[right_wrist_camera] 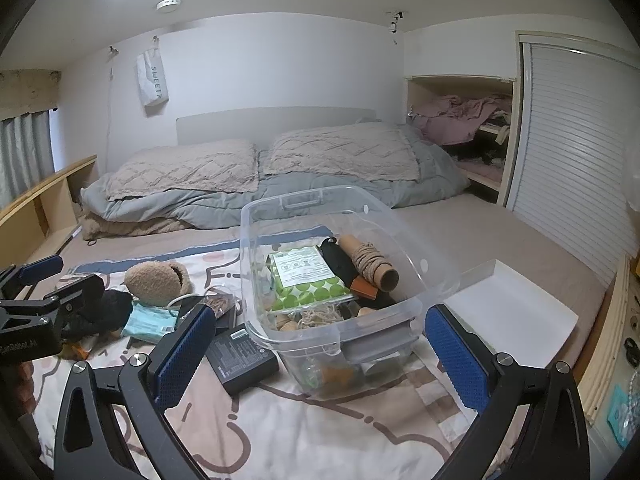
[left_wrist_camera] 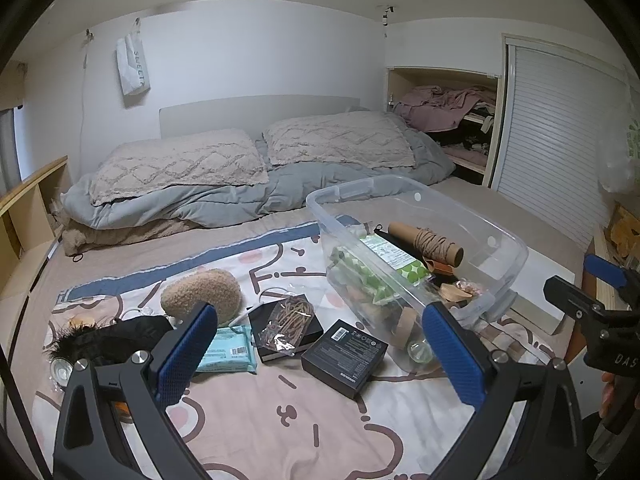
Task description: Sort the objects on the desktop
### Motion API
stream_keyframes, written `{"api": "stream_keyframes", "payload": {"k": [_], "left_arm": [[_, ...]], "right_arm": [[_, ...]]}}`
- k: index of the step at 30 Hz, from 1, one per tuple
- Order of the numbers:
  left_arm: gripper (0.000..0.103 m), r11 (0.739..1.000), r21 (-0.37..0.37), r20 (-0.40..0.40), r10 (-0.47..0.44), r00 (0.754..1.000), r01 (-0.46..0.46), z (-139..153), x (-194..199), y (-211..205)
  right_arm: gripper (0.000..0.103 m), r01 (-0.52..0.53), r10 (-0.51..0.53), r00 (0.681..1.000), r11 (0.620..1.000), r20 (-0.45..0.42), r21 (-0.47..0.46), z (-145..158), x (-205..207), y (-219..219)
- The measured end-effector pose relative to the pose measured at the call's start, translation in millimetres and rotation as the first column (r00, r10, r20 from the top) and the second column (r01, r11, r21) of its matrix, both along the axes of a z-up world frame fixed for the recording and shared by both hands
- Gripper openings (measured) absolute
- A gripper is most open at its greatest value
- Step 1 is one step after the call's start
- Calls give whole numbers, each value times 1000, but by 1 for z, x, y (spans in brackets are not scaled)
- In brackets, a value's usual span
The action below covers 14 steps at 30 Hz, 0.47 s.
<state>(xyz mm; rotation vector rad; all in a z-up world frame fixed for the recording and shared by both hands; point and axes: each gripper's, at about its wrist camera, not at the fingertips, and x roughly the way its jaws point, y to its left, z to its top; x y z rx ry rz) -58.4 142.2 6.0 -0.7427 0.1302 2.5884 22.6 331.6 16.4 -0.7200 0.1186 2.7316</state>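
Two grippers gape wide, empty | black box (left_wrist_camera: 345, 357) lies on the blanket just left of clear bin (left_wrist_camera: 516, 256) | dead ahead of left gripper (left_wrist_camera: 320, 356), nearer than right gripper (right_wrist_camera: 320, 354)

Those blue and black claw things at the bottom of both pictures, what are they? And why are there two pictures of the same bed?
They are grabbers that a person holds, one in each hand. Each carries a camera looking out between its fingers, hence two pictures. One shows the left grabber, the other the right grabber. Both are open and hold nothing. On the blanket sits a clear bin already holding a spool of string and a green packet. Outside it lie a black box, a teal packet and a fuzzy brown thing.
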Motion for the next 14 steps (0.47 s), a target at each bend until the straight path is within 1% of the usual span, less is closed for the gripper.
{"api": "stream_keyframes", "payload": {"k": [14], "left_arm": [[103, 1000, 4, 1, 7, 1000, -7, -1, -1, -3]], "right_arm": [[103, -2, 2, 1000, 1000, 1, -2, 0, -1, 0]]}}
